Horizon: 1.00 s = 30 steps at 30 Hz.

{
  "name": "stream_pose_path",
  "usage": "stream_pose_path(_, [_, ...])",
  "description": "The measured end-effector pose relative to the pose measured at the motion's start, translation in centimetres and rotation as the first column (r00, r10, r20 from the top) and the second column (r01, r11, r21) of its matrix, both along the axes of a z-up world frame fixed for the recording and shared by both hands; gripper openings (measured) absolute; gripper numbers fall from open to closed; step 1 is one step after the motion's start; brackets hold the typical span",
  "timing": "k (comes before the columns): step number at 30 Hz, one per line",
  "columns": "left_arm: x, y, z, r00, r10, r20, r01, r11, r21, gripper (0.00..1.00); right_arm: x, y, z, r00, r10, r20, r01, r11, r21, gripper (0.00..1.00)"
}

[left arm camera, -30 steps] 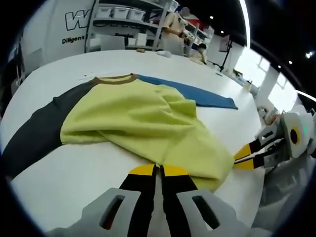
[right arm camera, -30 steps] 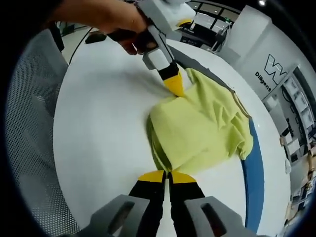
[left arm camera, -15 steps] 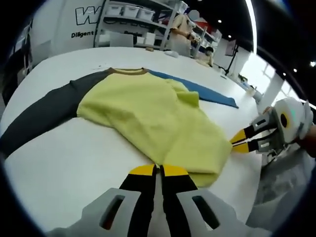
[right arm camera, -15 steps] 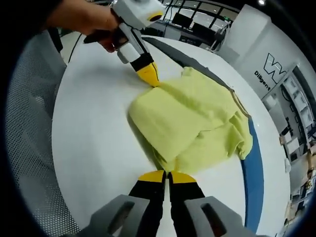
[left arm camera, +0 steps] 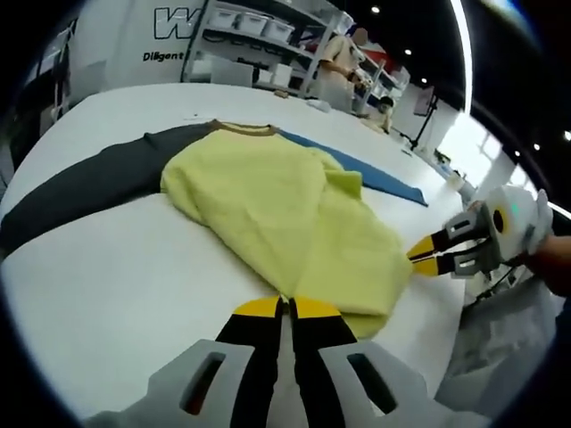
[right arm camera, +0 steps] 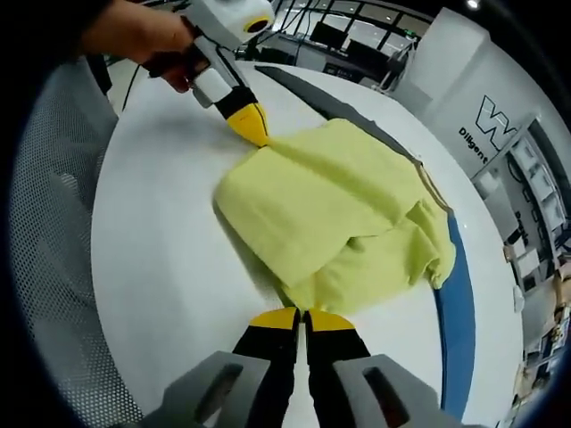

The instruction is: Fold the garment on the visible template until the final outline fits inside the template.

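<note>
A yellow-green garment (left arm camera: 268, 201) with a brown collar (left arm camera: 245, 129) and a dark grey sleeve (left arm camera: 80, 187) lies partly folded on the white table, over a blue template (left arm camera: 379, 176). My left gripper (left arm camera: 285, 308) is shut on the garment's near hem. My right gripper (left arm camera: 426, 256) comes in from the right, shut on the hem's other corner. In the right gripper view, the right gripper (right arm camera: 303, 316) pinches the garment (right arm camera: 339, 209) at its near edge. The left gripper (right arm camera: 248, 127), held by a hand (right arm camera: 134, 36), grips the far corner. The blue template (right arm camera: 455, 312) curves along the right.
The white table (left arm camera: 116, 267) has bare surface on my near side. A mesh chair (right arm camera: 53, 267) stands beyond the table edge. Shelves with boxes (left arm camera: 259, 27) and a person (left arm camera: 343, 62) are at the far side of the room.
The two grippers have drawn apart with the hem between them. The bunched lower part of the garment has spread flatter and wider across the table.
</note>
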<state>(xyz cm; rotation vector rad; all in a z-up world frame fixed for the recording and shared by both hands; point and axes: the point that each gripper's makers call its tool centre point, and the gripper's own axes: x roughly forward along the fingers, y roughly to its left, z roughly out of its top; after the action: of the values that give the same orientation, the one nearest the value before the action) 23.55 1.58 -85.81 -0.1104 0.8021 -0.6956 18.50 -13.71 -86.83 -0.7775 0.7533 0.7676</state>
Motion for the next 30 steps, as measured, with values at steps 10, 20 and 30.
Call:
stream_pose_path(10, [-0.14, -0.22, -0.03, 1.000, 0.008, -0.022, -0.009, 1.000, -0.020, 0.00, 0.05, -0.05, -0.04, 1.000, -0.006, 0.002, 0.006, 1.000, 0.003, 0.00])
stream_pose_path(20, [-0.50, -0.21, -0.41, 0.999, -0.014, -0.034, 0.014, 1.000, -0.006, 0.00, 0.08, -0.04, -0.02, 1.000, -0.009, 0.002, 0.009, 1.000, 0.008, 0.00])
stream_pose_path(30, [0.02, -0.18, -0.34, 1.000, 0.006, -0.015, -0.006, 1.000, 0.002, 0.00, 0.14, -0.02, 0.00, 1.000, -0.010, 0.002, 0.010, 1.000, 0.009, 0.00])
